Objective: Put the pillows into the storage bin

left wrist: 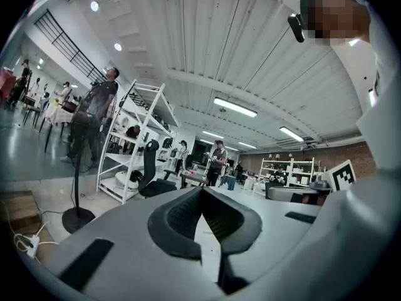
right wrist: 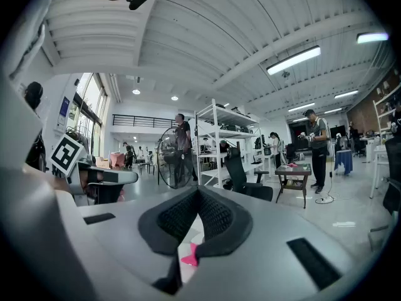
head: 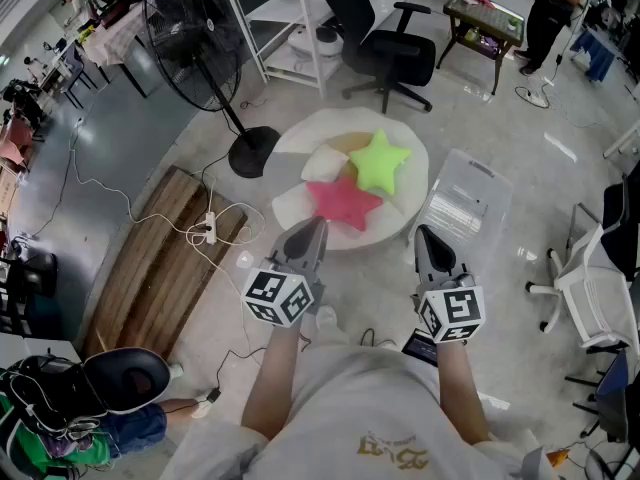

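Hiding white pillow [head: 322,164] edges: pink star [head: 343,203], green star [head: 380,161].

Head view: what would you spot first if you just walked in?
The bright green star pillow and the pink star pillow pop out, lying together on a round white mat on the floor. Right of it sits the clear storage bin. Nearer the person, the left tongs and right tongs are shut, empty.

Head cam steeply down at floor [head: 380,298]; L+R cams level, outward, sharing white shelf [left wrist: 135,144], fan [right wrist: 166,162].
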Demonstrator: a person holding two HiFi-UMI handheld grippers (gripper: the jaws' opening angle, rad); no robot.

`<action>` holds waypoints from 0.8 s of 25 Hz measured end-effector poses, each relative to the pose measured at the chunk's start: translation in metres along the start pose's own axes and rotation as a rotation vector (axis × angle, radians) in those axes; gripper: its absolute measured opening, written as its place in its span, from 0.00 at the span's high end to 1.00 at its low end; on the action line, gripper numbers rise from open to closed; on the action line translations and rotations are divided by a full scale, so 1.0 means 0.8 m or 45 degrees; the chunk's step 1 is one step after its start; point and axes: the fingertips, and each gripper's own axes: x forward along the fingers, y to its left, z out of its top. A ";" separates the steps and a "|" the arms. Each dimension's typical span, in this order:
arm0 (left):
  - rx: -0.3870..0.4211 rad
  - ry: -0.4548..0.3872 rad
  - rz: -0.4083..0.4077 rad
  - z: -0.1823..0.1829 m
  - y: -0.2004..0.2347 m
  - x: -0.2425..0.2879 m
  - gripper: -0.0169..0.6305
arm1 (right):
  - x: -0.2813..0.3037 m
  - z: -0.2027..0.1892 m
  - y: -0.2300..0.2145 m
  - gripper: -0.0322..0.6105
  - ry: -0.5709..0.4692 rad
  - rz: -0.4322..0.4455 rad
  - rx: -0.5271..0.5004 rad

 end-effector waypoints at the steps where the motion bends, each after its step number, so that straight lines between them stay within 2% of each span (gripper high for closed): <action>1: 0.001 -0.001 0.001 0.001 0.000 0.000 0.95 | 0.000 0.000 -0.002 0.93 -0.001 0.001 0.003; 12: -0.028 -0.001 0.044 -0.005 -0.007 -0.002 0.97 | -0.014 -0.017 -0.014 0.93 0.038 0.033 0.081; 13: -0.062 0.011 0.041 -0.010 -0.007 0.000 0.81 | -0.014 -0.022 -0.011 0.86 0.062 0.065 0.085; 14: -0.111 0.027 0.033 -0.015 -0.006 0.003 0.54 | -0.014 -0.028 -0.007 0.57 0.092 0.102 0.085; 15: -0.162 0.042 0.026 -0.020 -0.005 0.005 0.42 | -0.014 -0.032 -0.004 0.50 0.117 0.126 0.080; 17: -0.202 0.072 0.037 -0.029 -0.004 0.004 0.42 | -0.019 -0.037 -0.005 0.50 0.142 0.132 0.063; 20: -0.145 0.127 0.081 -0.042 -0.003 0.001 0.43 | -0.022 -0.044 -0.013 0.50 0.170 0.136 0.071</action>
